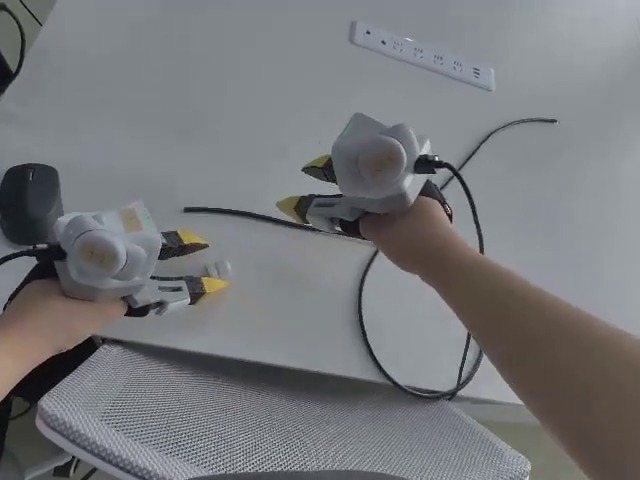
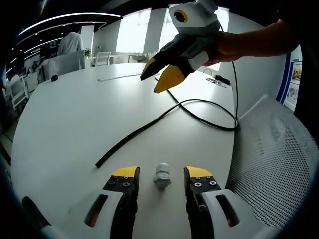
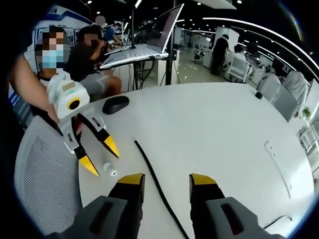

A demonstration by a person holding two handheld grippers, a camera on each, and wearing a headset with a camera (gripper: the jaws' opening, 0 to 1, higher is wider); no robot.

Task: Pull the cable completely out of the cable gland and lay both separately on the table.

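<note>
- The white table (image 1: 200, 100) spans the head view, its rounded near edge toward the person.
- A grey mesh chair (image 1: 250, 420) stands below that edge, just beside the table.
- The black cable (image 1: 232, 212) lies on the tabletop. One bare end points toward the person's left, and from there it runs under the right gripper, curves in a wide loop near the table edge and trails off to the far right.
- The right gripper (image 1: 305, 185) is held above the table, jaws spread wide and empty. In its own view the cable lies on the table between the two jaws, touching neither.
- The left gripper (image 3: 101, 158) is held low at the near edge, jaws parted wide and gripping nothing.
- A white power strip (image 1: 422, 55) lies flat far back on the table, well apart from both grippers.
- A dark mouse (image 1: 28, 200) sits at the left edge, near the left gripper.
- The small white cable gland (image 2: 162, 175) rests on the table between the left gripper's open jaws, clear of both tips. It is separate from the cable, whose free end lies near it but apart.
</note>
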